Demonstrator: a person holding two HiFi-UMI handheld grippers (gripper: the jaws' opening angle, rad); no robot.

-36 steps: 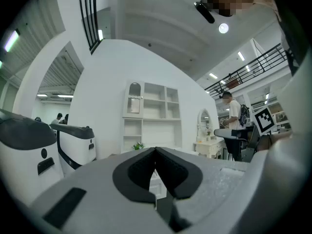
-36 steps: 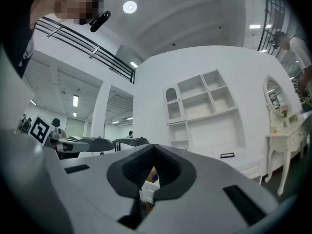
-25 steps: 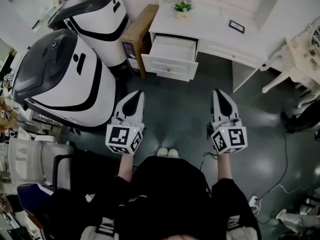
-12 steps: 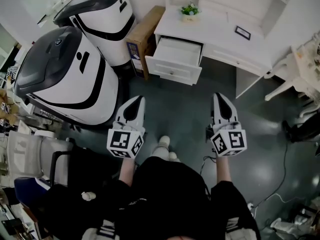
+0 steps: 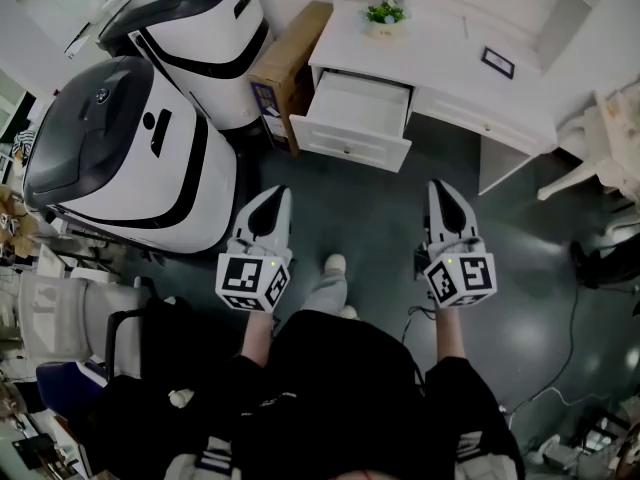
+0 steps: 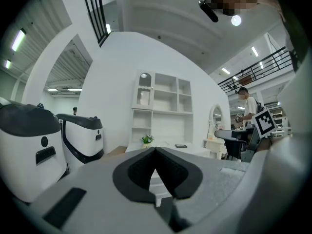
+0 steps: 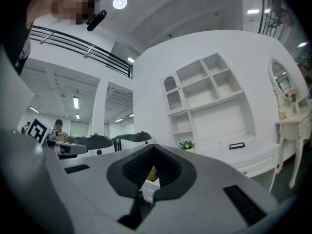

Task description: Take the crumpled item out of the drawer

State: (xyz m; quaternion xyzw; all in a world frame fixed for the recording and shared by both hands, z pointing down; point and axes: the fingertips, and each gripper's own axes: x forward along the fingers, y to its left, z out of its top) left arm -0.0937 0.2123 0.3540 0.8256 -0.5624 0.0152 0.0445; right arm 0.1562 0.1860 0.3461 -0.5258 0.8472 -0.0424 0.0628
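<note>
A white desk stands ahead with its left drawer pulled open. What shows of the drawer's inside is plain white, and I see no crumpled item in it from here. My left gripper and right gripper are held side by side over the dark floor, well short of the drawer, tips pointing at the desk. Both are shut, with nothing between the jaws. In the left gripper view the closed gripper frames the drawer front. In the right gripper view the closed gripper faces the desk and shelves.
Two large white-and-black machines fill the left side. A cardboard box leans by the drawer. On the desk are a small plant and a black frame. White chair and cable at right.
The desk and drawer have come slightly nearer and shifted right in the head view as the person steps forward, one shoe now ahead. Both grippers stay shut and level.
</note>
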